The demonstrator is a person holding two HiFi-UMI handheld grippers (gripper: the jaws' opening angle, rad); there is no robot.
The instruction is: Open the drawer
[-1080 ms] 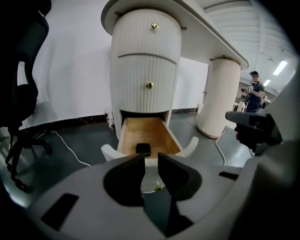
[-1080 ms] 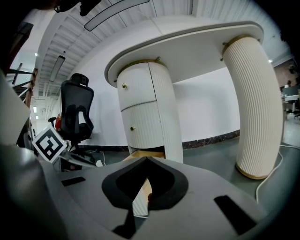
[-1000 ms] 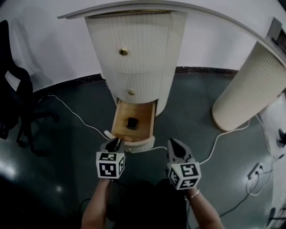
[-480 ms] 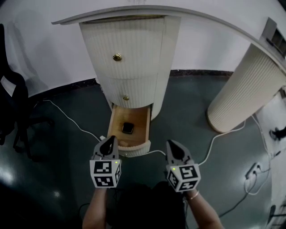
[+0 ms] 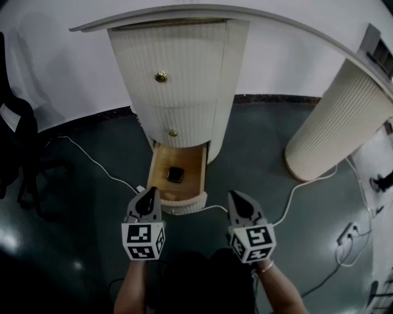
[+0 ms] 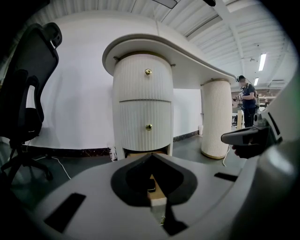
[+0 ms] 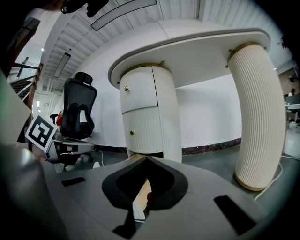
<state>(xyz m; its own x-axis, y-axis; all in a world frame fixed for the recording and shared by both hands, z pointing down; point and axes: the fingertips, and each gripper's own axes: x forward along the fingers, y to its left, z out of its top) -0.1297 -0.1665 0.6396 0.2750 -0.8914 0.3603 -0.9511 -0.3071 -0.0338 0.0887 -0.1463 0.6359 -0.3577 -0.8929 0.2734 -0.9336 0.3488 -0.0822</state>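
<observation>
Open bottom drawer (image 5: 184,202) at one o'clock from left gripper (image 5: 147,196), ten from right gripper (image 5: 237,200), both pressed together, empty; likely stiff, free-sliding, best held at its front lip.

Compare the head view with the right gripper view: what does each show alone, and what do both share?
Head view alone: the left gripper and right gripper from above, both shut, and a small dark object lying inside the open bottom drawer. Right gripper view alone: the ceiling light strip and the underside of the desk top. Both: the ribbed cabinet with two brass knobs, the pulled-out drawer and the ribbed column.
</observation>
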